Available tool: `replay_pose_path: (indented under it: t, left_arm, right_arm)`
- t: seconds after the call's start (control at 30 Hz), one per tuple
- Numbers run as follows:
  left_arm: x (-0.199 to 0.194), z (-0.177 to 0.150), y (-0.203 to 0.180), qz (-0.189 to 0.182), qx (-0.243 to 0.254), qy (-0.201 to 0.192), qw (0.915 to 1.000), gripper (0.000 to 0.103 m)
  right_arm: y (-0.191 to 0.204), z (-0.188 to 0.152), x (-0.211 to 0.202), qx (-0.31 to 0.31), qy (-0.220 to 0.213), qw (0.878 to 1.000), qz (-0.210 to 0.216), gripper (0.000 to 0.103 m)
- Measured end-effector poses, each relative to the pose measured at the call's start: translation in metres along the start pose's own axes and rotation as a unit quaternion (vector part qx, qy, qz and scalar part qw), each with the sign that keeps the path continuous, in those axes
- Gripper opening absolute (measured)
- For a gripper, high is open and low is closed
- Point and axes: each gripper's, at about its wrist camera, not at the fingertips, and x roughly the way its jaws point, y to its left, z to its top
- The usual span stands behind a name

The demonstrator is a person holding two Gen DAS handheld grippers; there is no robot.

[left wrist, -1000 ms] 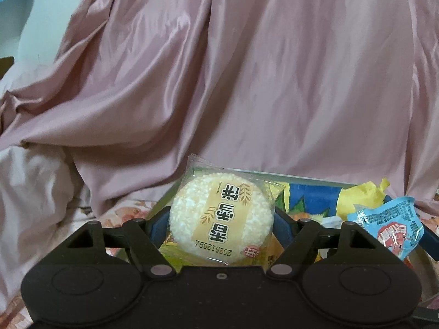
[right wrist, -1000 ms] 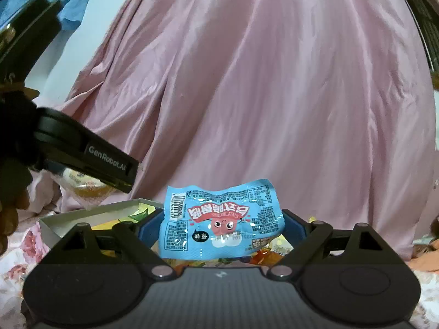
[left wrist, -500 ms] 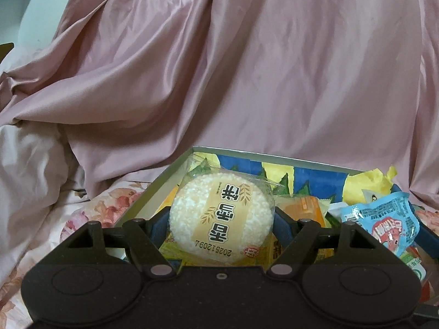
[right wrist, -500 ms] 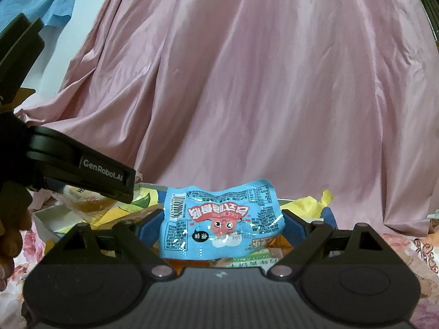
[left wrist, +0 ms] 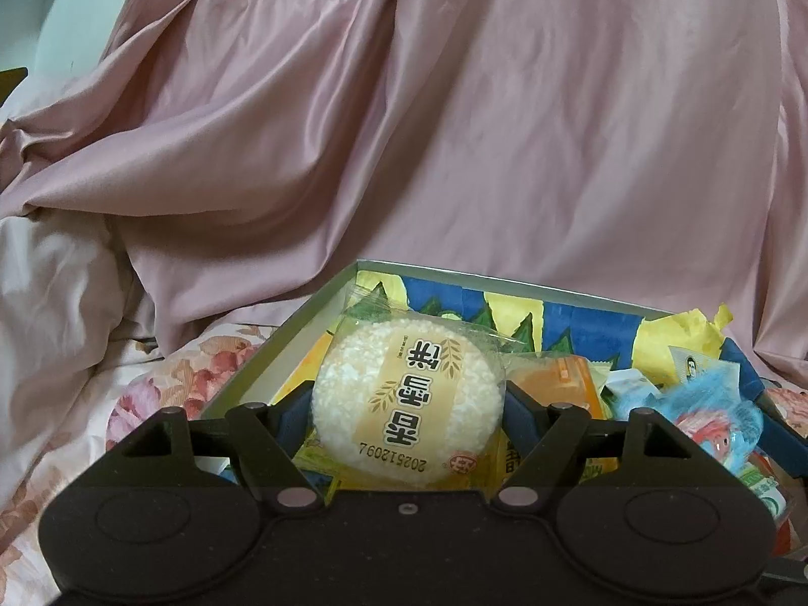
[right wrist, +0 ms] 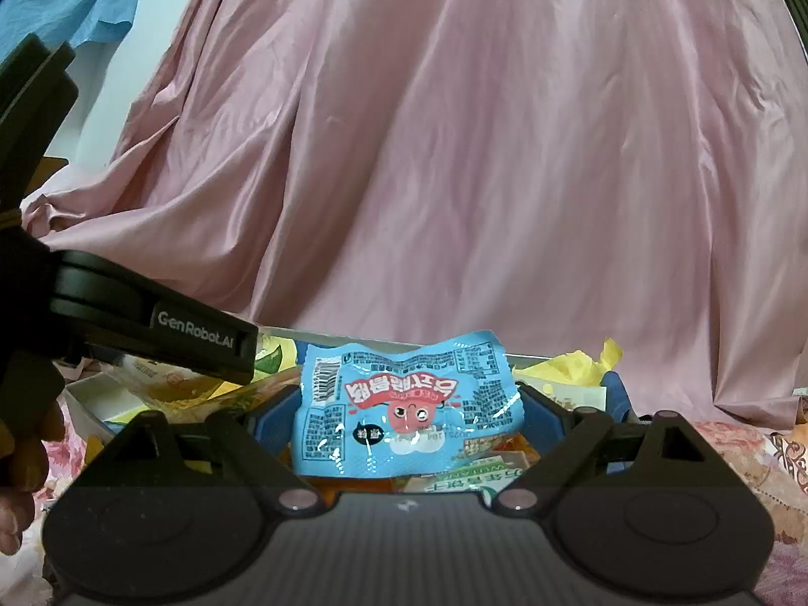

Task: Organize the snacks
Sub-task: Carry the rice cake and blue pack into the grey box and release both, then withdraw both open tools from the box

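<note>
Two claws, each loaded: I see the left claw (left wrist: 407, 404) clamped on a round rice cracker (left wrist: 407, 399), the right claw (right wrist: 410, 414) clamped on a blue snack packet (right wrist: 404, 404), both above the snack box (left wrist: 283, 348).

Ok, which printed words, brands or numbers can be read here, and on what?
"GenRobot.AI": side of the left tongs.
"20251209", upside down, then one unclear character: rice cake wrapper.
Rice cake's large characters: upside down, unread.
Blue packet: lettering inverted, fine print too small.
</note>
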Motion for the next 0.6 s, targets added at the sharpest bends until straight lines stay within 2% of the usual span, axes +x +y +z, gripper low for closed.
replay_pose_path:
  t: [0.27,0.43,0.6]
  left_arm:
    - [-0.002,0.000,0.004,-0.002,-0.018,-0.001,0.9998,0.098]
    - [-0.007,-0.001,0.004,0.002,-0.019,-0.009,0.9998,0.102]
    - [-0.019,0.001,0.009,0.002,-0.030,-0.020,0.9994,0.102]
  right_arm:
    - [-0.001,0.001,0.004,0.003,0.019,1.000,0.000,0.096]
    - [-0.002,0.002,0.004,0.005,0.018,1.000,-0.004,0.101]
    - [-0.001,0.005,0.000,0.004,0.014,1.000,-0.005,0.103]
